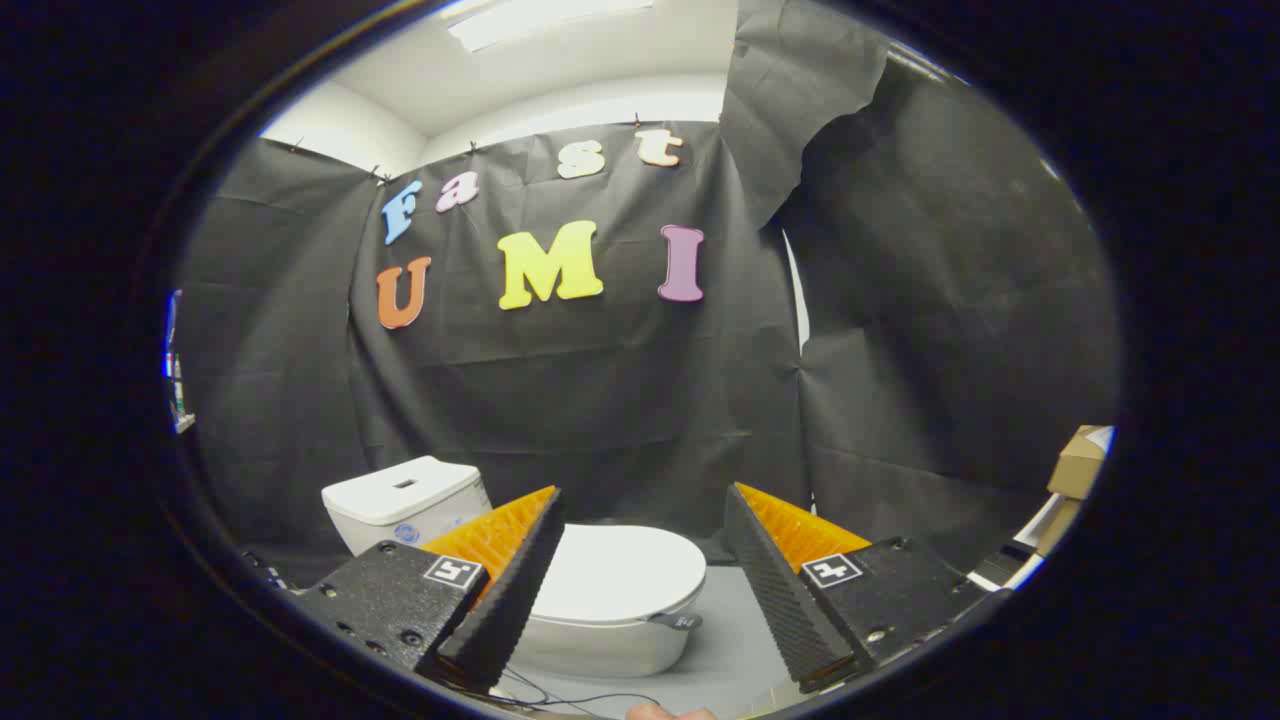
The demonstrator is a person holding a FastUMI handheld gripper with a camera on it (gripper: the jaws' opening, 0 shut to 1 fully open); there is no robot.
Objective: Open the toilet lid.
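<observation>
Two fingers: spread wide, nothing between them, gripper [645, 510] hanging released short of the toilet.
Lid [620, 572]: down flat on the bowl, closed, sitting beyond the fingertips toward 6 o'clock, partly behind the 7 o'clock finger.
Bowl [610, 650]: under the lid, on the grey floor [730, 650], front end pointing toward 4 o'clock.
Tank [405, 500]: at 9 o'clock of the lid, against the black wall [620, 400], marking the hinge side.
Tab [678, 621]: small dark piece at the lid's front rim, toward 4 o'clock; likely the spot to hook and lift from, farthest from the hinge.
Wide spread: probably held so for a finger to slip under the rim, or for both to straddle the edge.
Stage: approach only, no contact, lift not yet begun.
Next: drop lower and close in on the front rim, then swing up toward the tank.
Risk: smooth lid, easy slip; cables [560, 697] on the floor near 6 o'clock.
Box [1078, 462]: cardboard, at 3 o'clock, well apart.
</observation>
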